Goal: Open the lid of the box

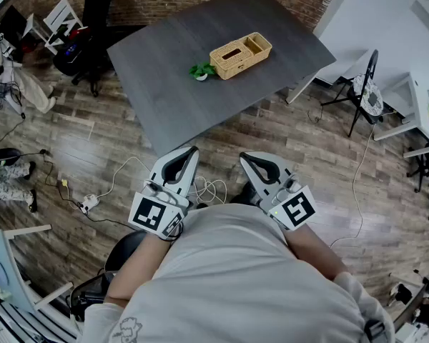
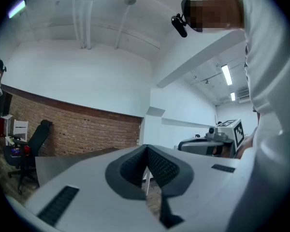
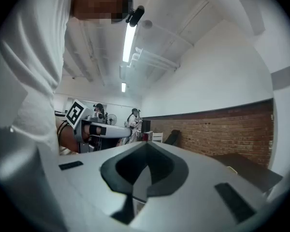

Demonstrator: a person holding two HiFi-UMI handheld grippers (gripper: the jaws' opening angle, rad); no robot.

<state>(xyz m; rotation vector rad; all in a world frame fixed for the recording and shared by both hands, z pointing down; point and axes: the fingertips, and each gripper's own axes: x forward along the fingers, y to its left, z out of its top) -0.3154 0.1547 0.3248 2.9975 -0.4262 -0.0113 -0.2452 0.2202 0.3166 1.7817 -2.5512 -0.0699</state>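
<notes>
Tight against the person's shirt (image 1: 229,277), left gripper (image 1: 189,153) and right gripper (image 1: 247,158) sit clenched and empty, well apart from the wicker box (image 1: 237,67) on the table (image 1: 164,84), so probably best to reach in level, open one, then pinch the lid (image 1: 231,53) edge

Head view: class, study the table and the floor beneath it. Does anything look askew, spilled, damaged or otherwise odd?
Nothing on the table looks spilled or damaged: the wicker box sits flat, with a small green plant beside it. The one untidy thing is loose white cable trailing across the floor by the table's near edge.
</notes>
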